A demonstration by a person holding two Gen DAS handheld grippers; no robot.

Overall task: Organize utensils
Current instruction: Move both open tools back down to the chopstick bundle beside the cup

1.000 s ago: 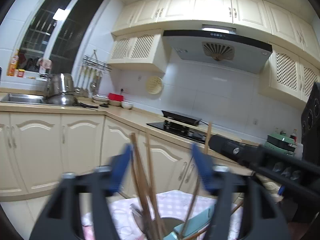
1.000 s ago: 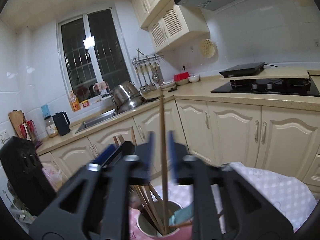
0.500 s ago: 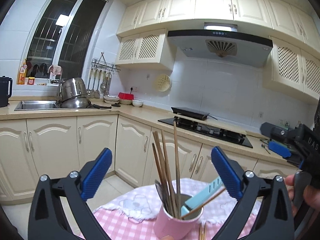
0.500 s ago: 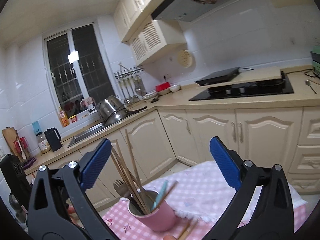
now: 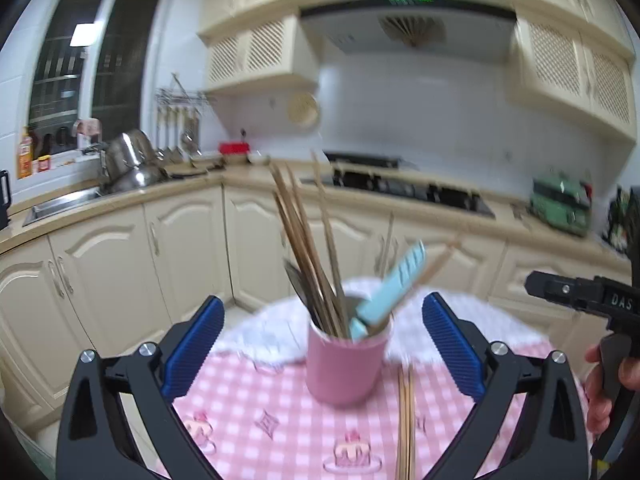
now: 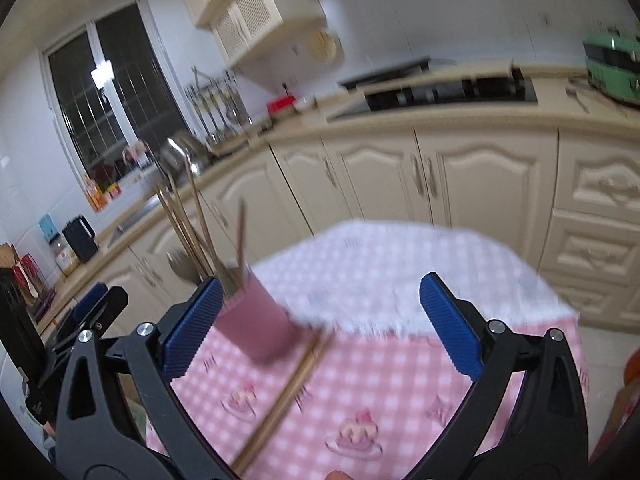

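a: what have i got in front of me?

b: on my left wrist view, the pink cup point(image 5: 346, 360) stands upright on the checked tablecloth point(image 5: 248, 412), stuffed with wooden chopsticks point(image 5: 308, 256), a blue-handled utensil point(image 5: 390, 284) and what looks like a metal fork or spoon, too blurred to tell which. a loose pair of chopsticks point(image 5: 405, 420) lies flat on the cloth just beside the cup, on its right.

a: and the grippers?

b: my left gripper point(image 5: 320, 344) is spread wide with nothing in it, the cup sitting between the blue pads but well clear of both. my right gripper point(image 6: 320, 320) is just as wide and empty; in its view the same pair point(image 6: 284, 396) runs diagonally across the cloth, top end near the cup's base.

a: how will that pair handle?

b: i judge them light, stiff and thin, smooth enough to roll or scissor apart under a pinch. lying flat on soft cloth, the pads may snag fabric. i'd close across both sticks around the middle so they stay balanced, squeezing only gently.

a: risks?

b: the cup is top-heavy with long sticks leaning left; a nudge from the gripper while dropping more in could tip it. i'd come in from above, into the gap on its right side.
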